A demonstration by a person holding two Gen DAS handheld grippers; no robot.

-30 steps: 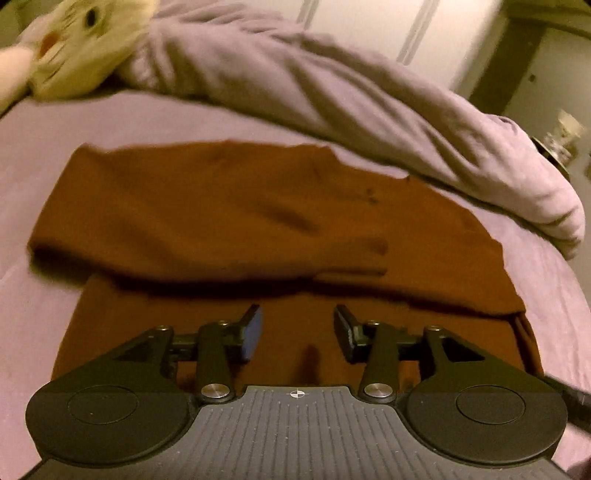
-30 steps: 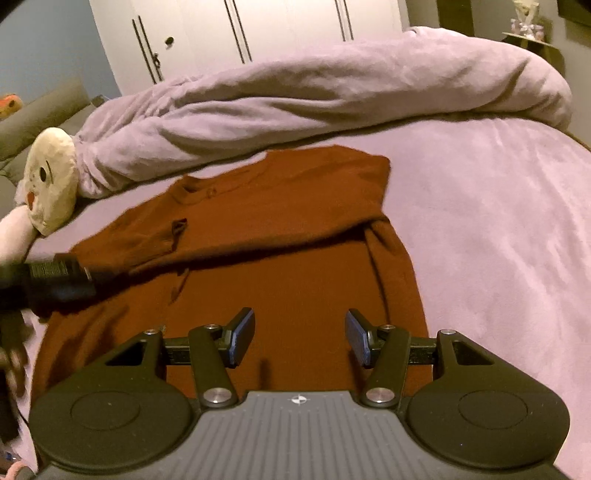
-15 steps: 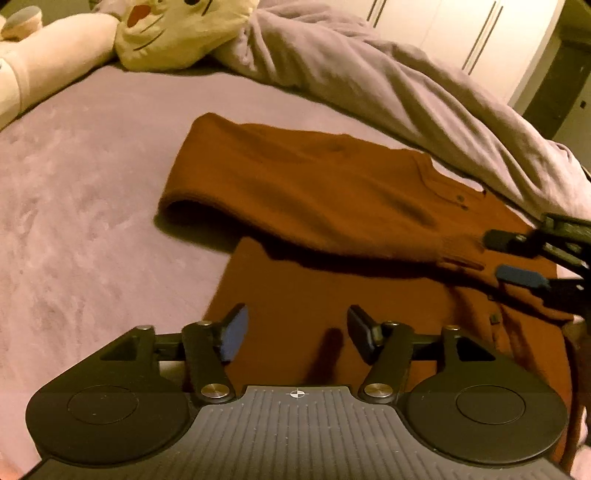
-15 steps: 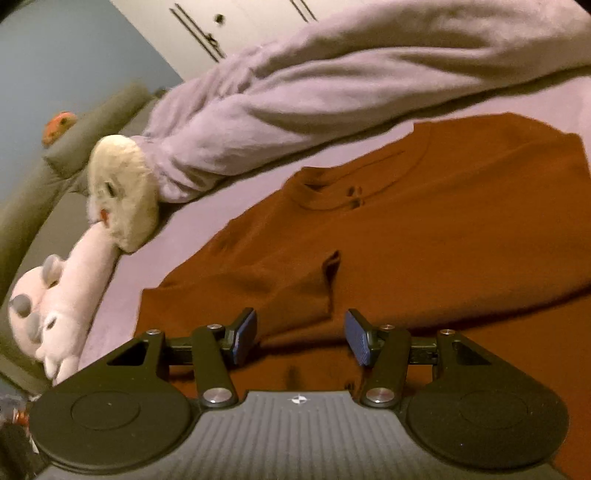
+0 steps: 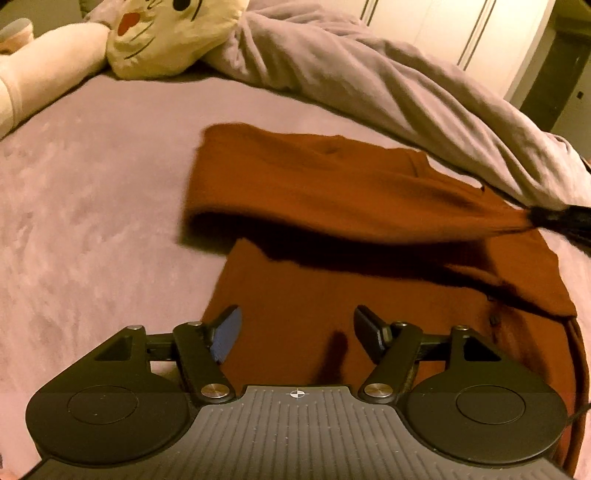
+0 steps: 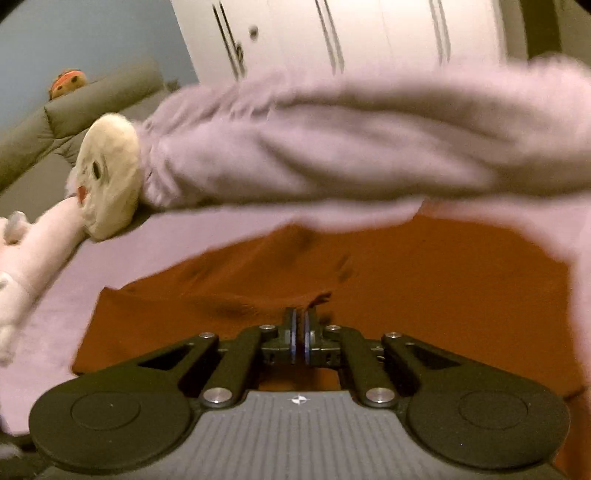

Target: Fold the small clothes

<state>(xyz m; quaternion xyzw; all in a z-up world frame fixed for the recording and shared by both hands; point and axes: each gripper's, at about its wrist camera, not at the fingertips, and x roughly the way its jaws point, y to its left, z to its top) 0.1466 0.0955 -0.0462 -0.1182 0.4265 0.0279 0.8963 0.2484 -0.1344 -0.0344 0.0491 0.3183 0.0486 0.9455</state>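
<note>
This is a bedroom in a home. A bed (image 5: pixel 81 206) covered in a soft lilac sheet fills most of both wrist views, and a rumpled lilac duvet (image 5: pixel 369 85) is bunched in a long roll across its far side, from 11 to 2 o'clock. A cream plush toy (image 5: pixel 159 33) with a stitched face lies at 11 o'clock against the duvet's end. Behind the bed, at 12 to 1 o'clock, stand tall white wardrobe doors (image 6: pixel 332 33) with slim dark handles. At 10 o'clock in the right view, a grey-green padded shape (image 6: pixel 74 107), perhaps a headboard or sofa, sits under a blue wall (image 6: pixel 92 33).
</note>
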